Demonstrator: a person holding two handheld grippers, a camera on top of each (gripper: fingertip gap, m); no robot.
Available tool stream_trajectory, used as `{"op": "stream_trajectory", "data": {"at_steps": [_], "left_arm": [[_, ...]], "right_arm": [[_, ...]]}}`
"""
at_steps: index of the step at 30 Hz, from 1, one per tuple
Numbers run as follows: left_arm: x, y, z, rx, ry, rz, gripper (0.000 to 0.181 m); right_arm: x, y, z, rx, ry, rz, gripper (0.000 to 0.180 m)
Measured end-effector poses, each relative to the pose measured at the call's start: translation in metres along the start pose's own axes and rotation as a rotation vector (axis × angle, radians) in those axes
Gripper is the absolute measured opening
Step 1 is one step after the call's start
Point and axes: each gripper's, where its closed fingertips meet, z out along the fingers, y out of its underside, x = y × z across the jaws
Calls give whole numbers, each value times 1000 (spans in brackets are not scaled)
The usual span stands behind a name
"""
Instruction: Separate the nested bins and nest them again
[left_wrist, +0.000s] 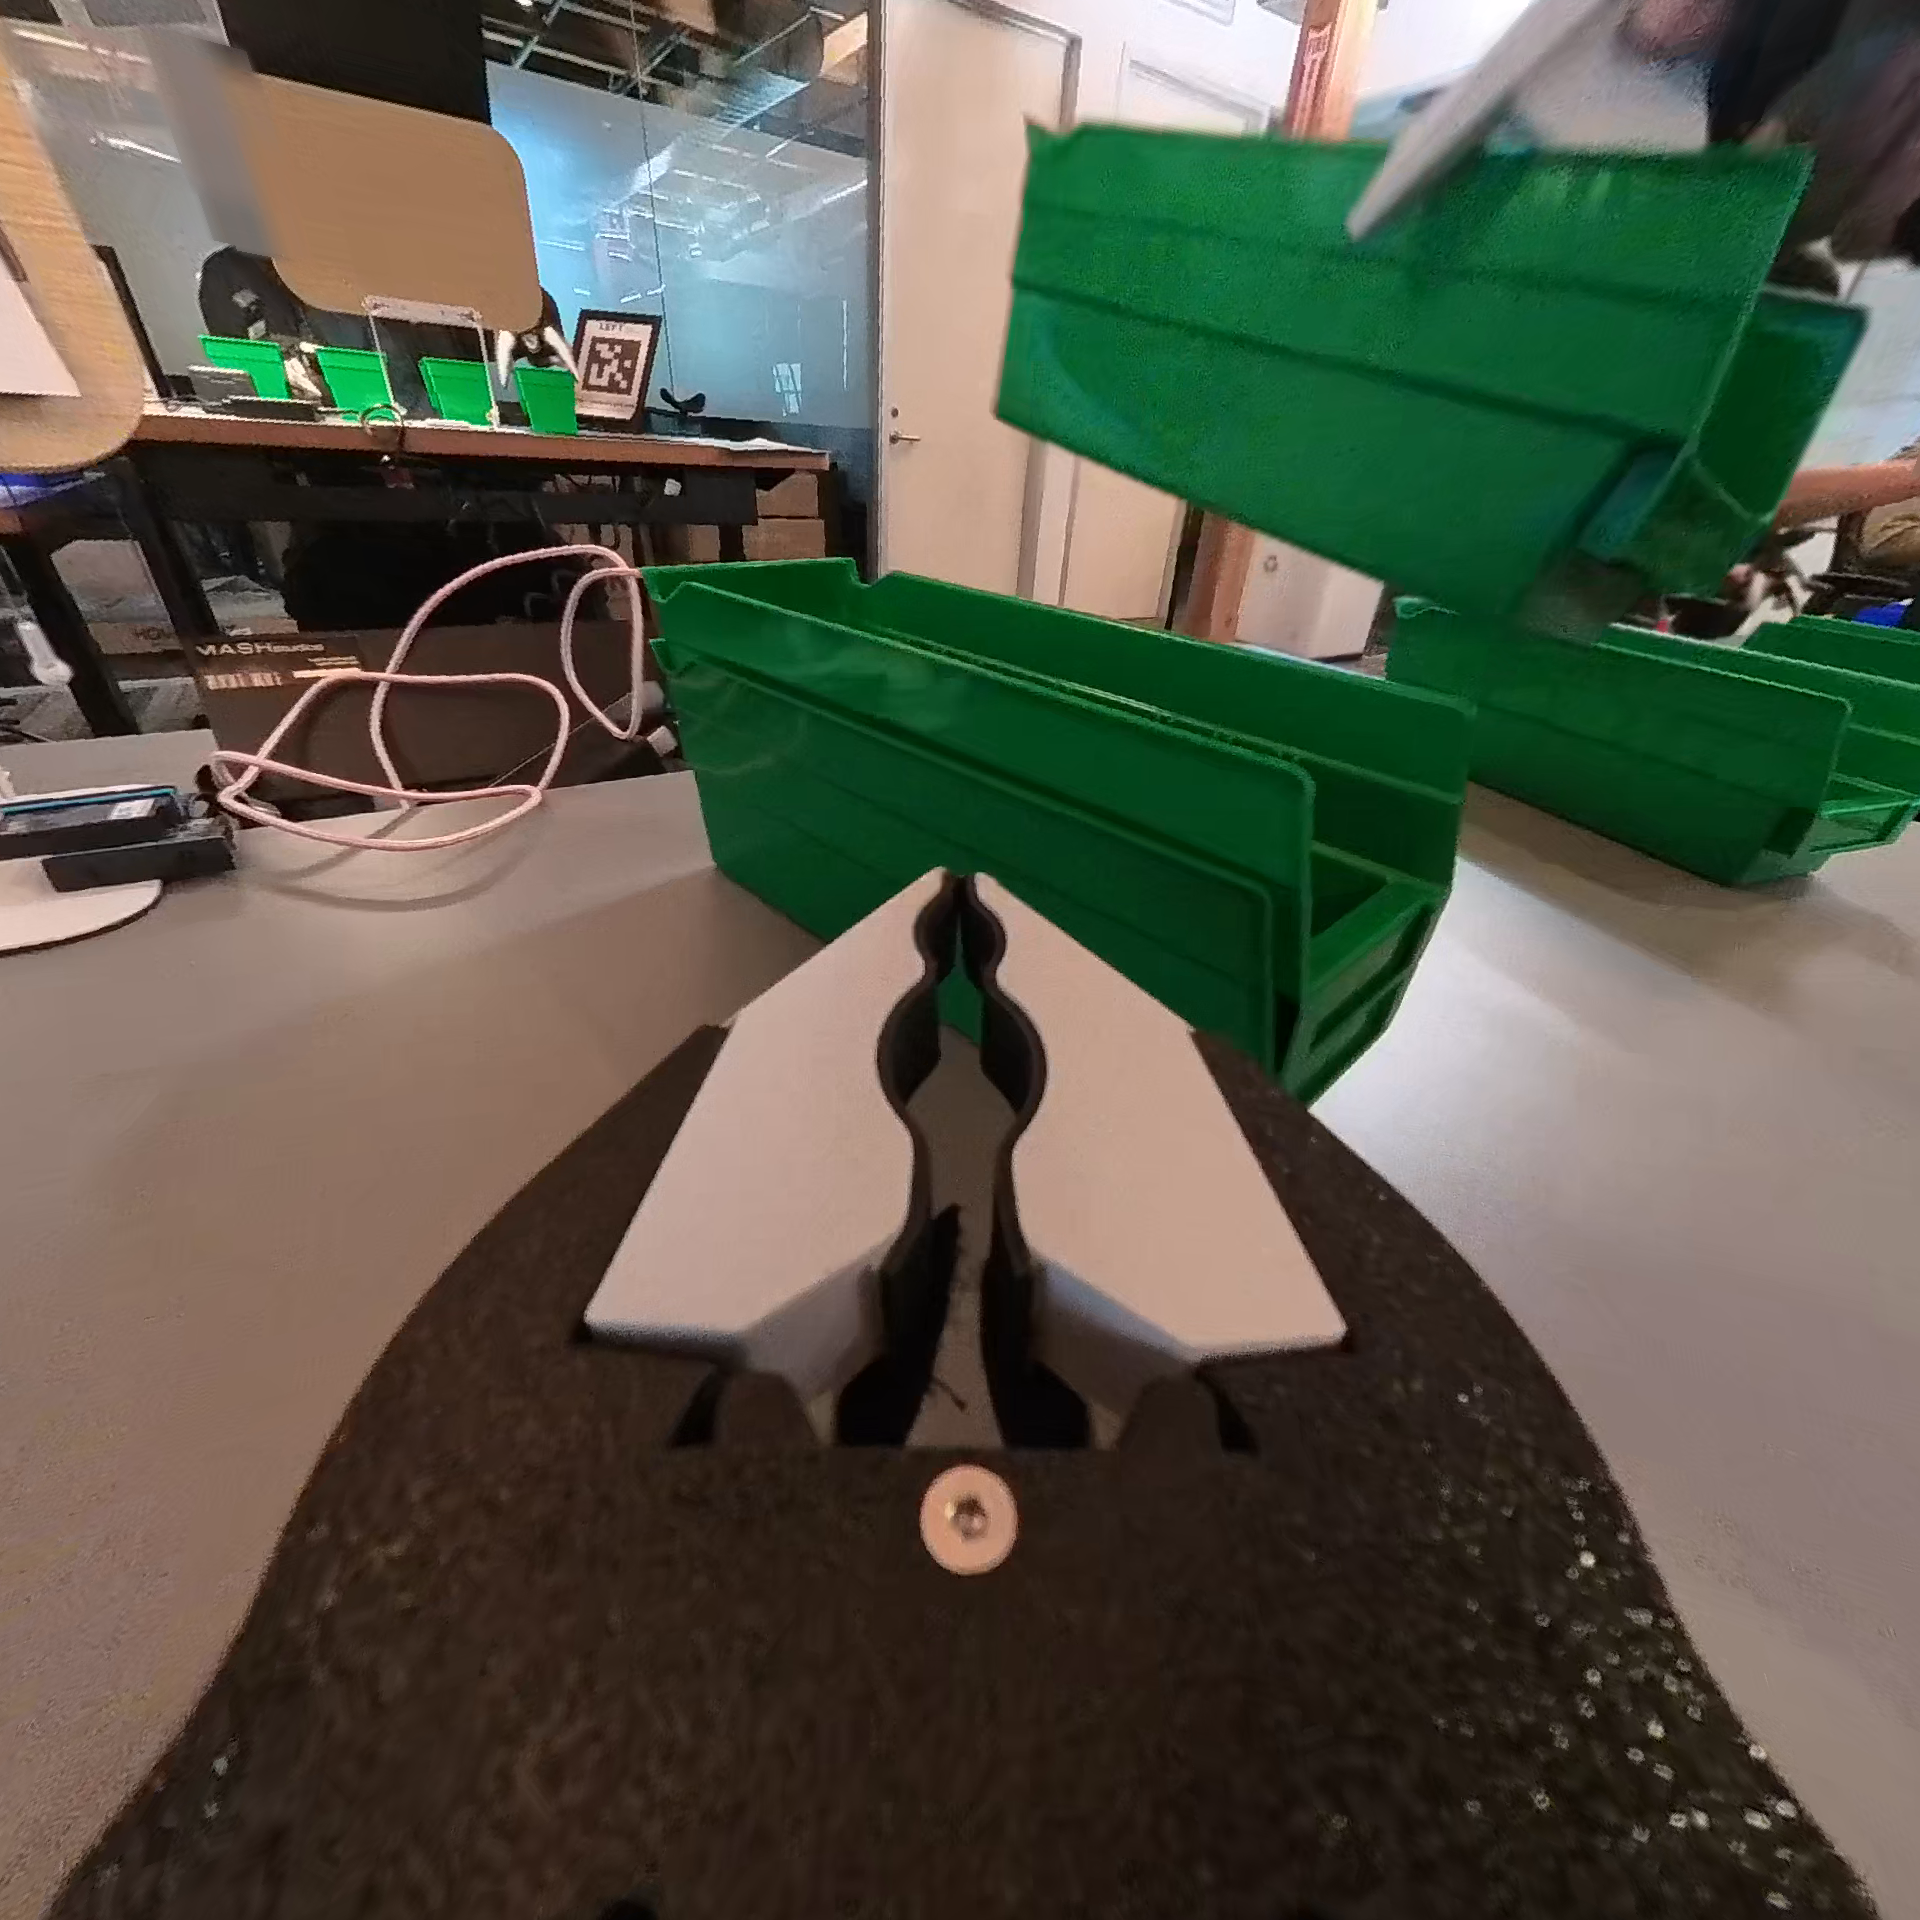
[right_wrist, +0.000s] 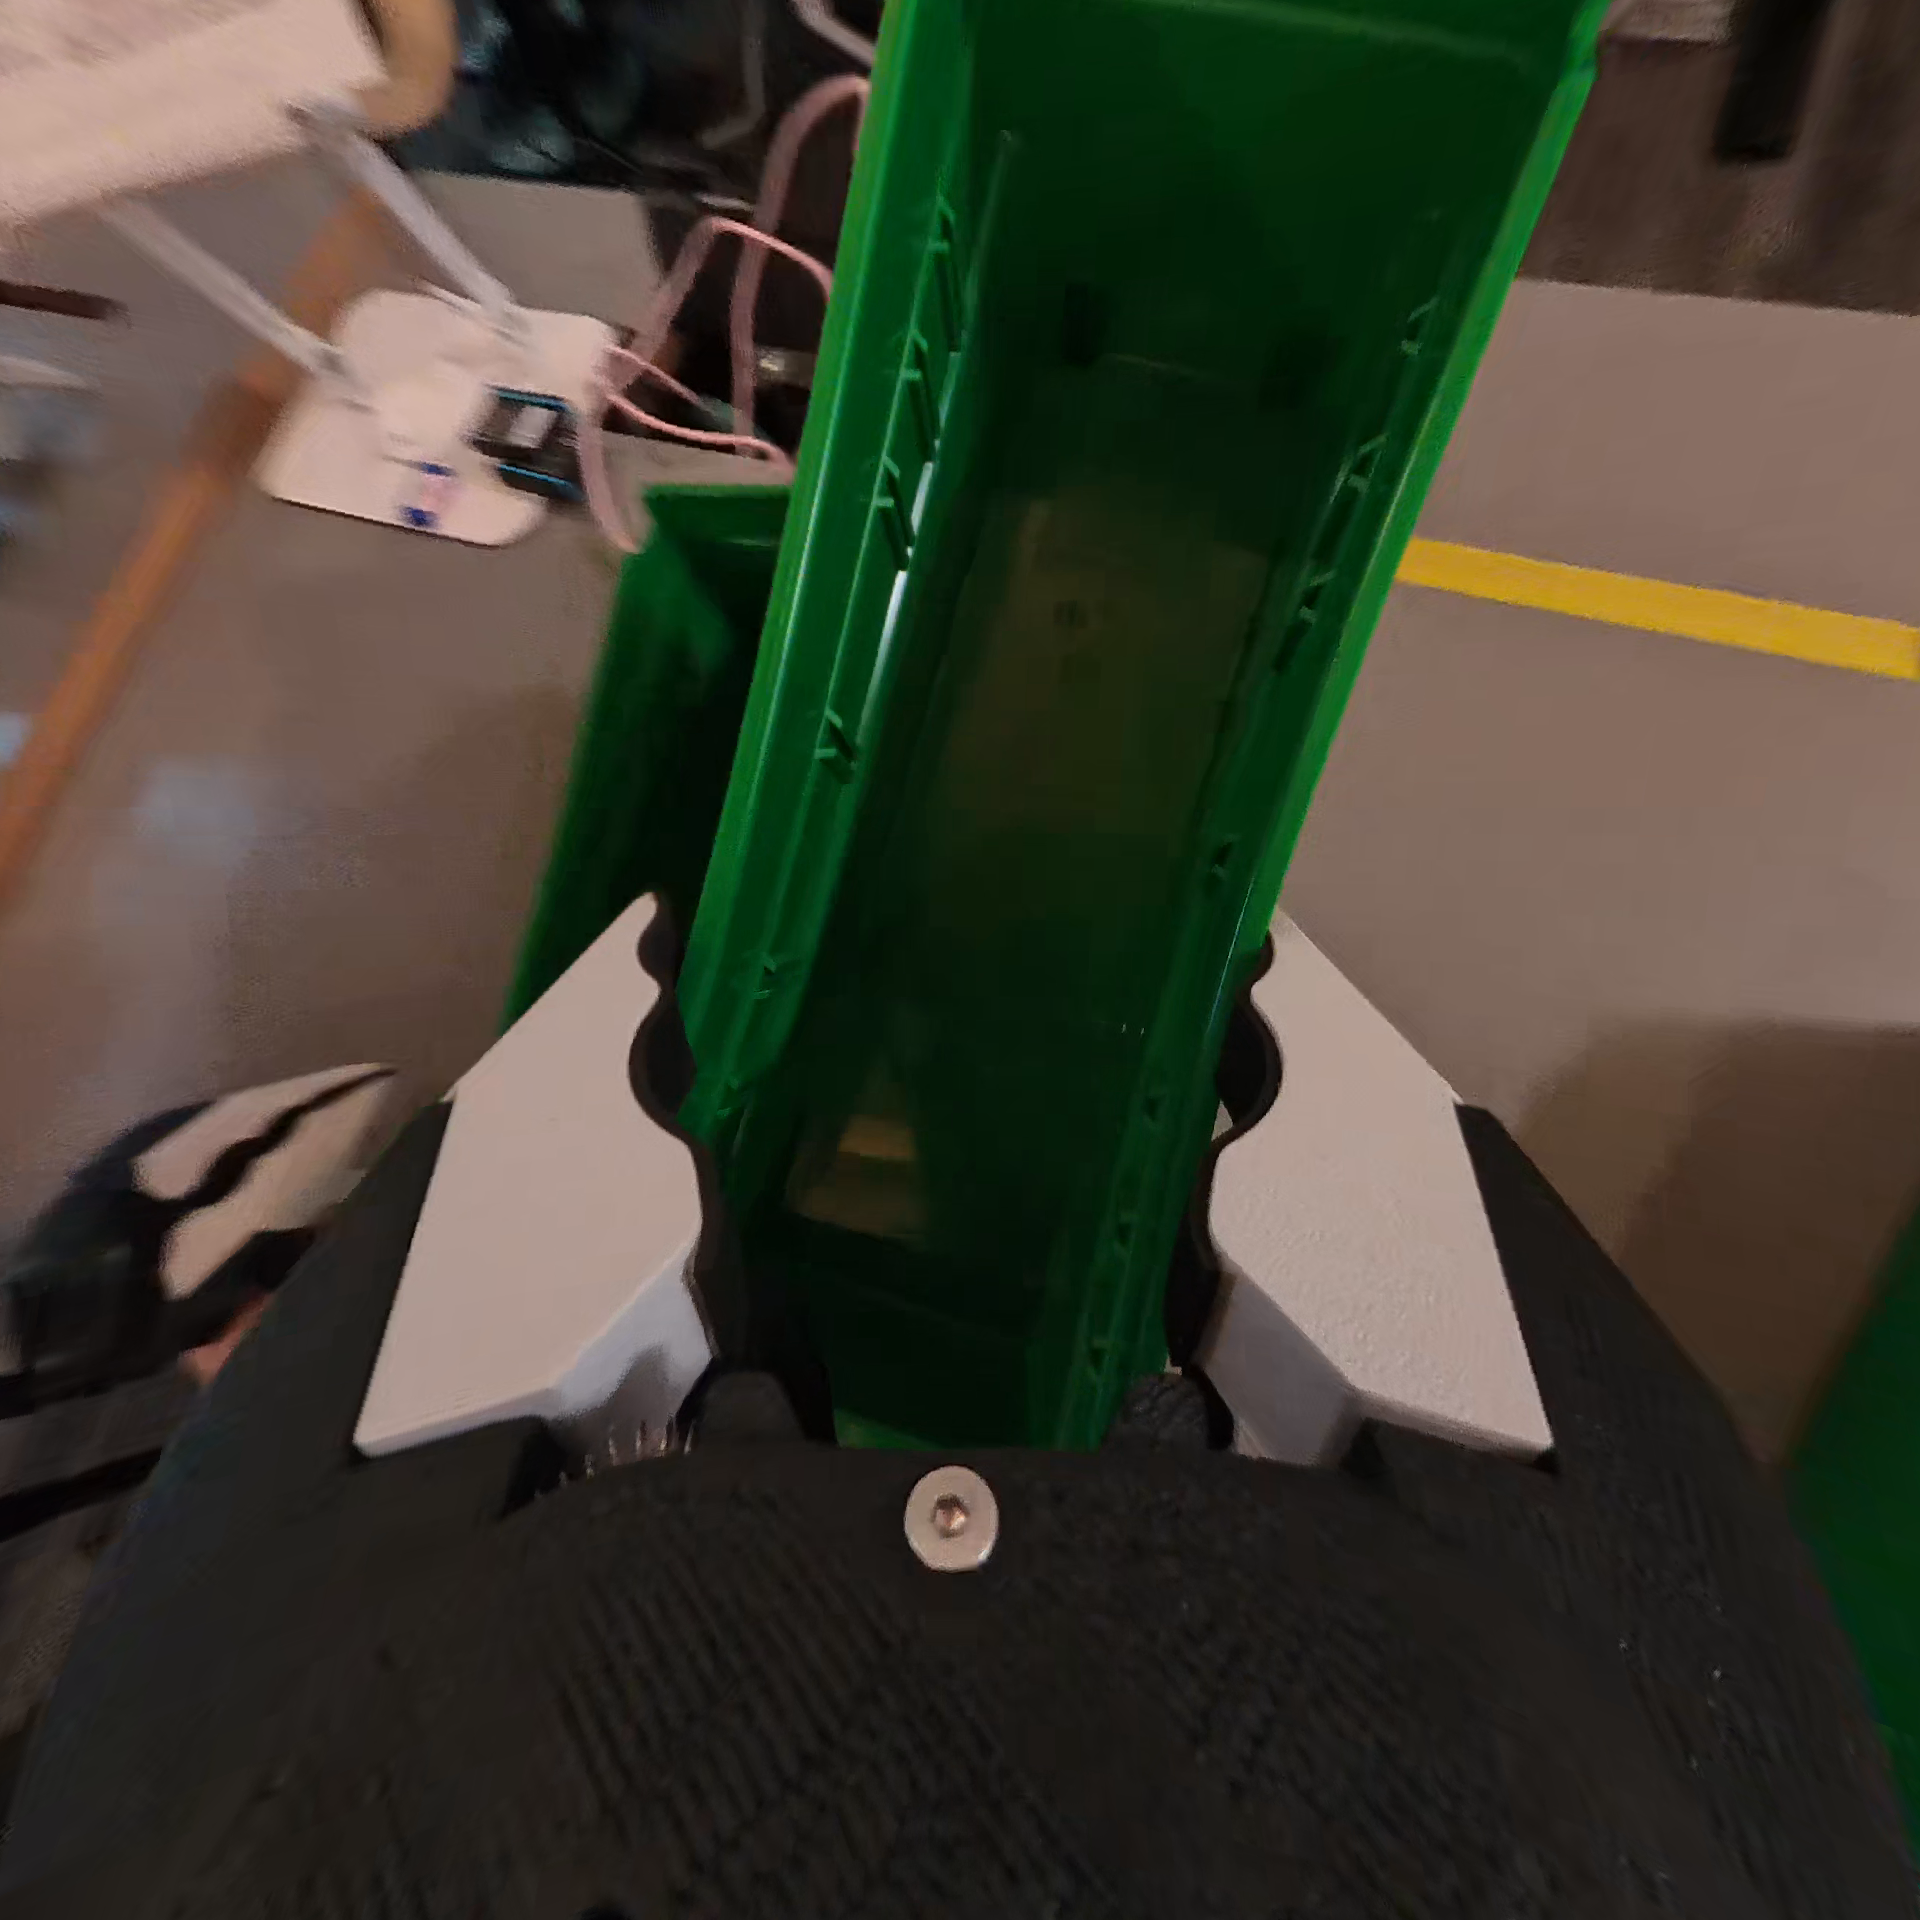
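Right gripper (right_wrist: 961, 1049) clamps a green bin (right_wrist: 1060, 665) across its width, one finger on each long wall; open top faces the camera. In the left wrist view that bin (left_wrist: 1351, 343) hangs in the air at 1 o'clock, tilted, well clear of the table (left_wrist: 312, 1091).

Left gripper (left_wrist: 958, 883) sits low over the table, its fingertips all but touching, nothing between them. Just beyond them, at 12 o'clock, the nested stack (left_wrist: 1039, 769) of green bins rests on the table.

More green bins (left_wrist: 1662, 748) lie at 3 o'clock, apart from the stack.

Pink cable (left_wrist: 416, 727) loops at 10 o'clock beside dark devices (left_wrist: 104, 826) on a white pad (left_wrist: 62, 914).

Far table at 11 o'clock: small green bins (left_wrist: 457, 390) and a printed marker card (left_wrist: 615, 366). Its writing, and the lettering on a dark box (left_wrist: 281, 675) beyond the table's edge, are not transcribed.

Yellow floor stripe (right_wrist: 1662, 613) at 3 o'clock in the right wrist view.
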Motion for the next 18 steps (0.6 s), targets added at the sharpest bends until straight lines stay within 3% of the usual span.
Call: {"op": "stream_trajectory", "data": {"at_steps": [4,8,18], "left_arm": [[-6,-2,-4,18,-13,-22,0],[-7,-3,-5,23,-3,-45,0],[-12,-3,-5,21,-28,-61,0]], "right_arm": [[-69,-12,7,-12,-152,-3,104],[-113,-5,27,-85,-196,-48,104],[-125,28,74,-210,-85,-121,106]]}}
